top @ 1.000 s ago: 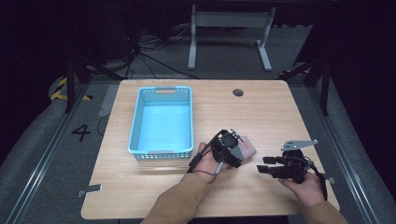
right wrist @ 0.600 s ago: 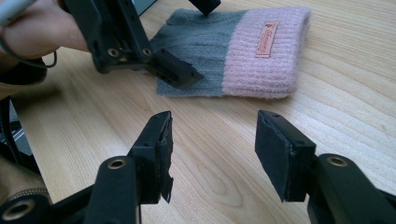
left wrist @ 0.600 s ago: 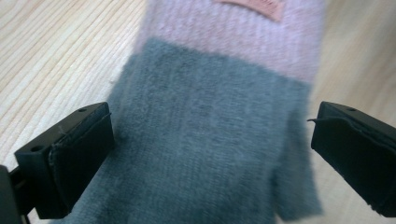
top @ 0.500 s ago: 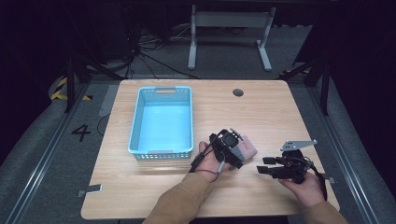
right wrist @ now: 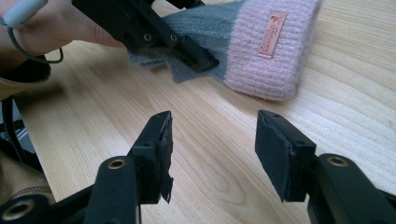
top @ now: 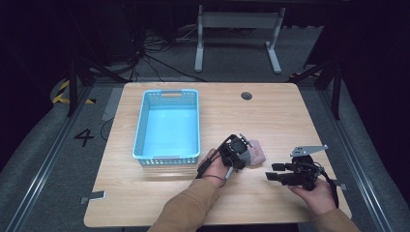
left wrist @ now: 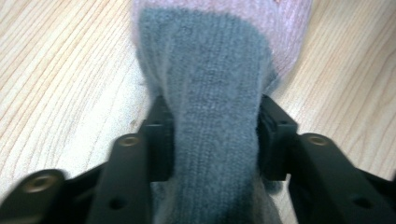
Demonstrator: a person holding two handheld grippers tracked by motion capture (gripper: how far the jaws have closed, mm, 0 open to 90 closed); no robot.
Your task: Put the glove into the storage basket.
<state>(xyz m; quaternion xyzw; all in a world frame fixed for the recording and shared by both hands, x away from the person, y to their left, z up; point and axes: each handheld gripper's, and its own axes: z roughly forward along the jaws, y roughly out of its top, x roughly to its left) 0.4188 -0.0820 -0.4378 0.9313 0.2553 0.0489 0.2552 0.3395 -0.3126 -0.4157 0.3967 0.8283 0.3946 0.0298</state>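
Observation:
A knitted hat, grey with a pink band and a small label, lies on the wooden table right of centre. My left gripper is at its grey end. In the left gripper view its jaws have just been closing, and both pads now press the bunched grey knit between them. My right gripper rests low over the table near the front right, apart from the hat. Its jaws stand open with nothing between them, and ahead of them lies the hat.
A light blue plastic basket stands left of centre, and nothing can be seen inside it. A round cable hole sits near the table's far edge. Dark floor and a desk frame lie beyond the table.
The left gripper's jaws have drawn in onto the hat's grey end. Both hands stay where they were.

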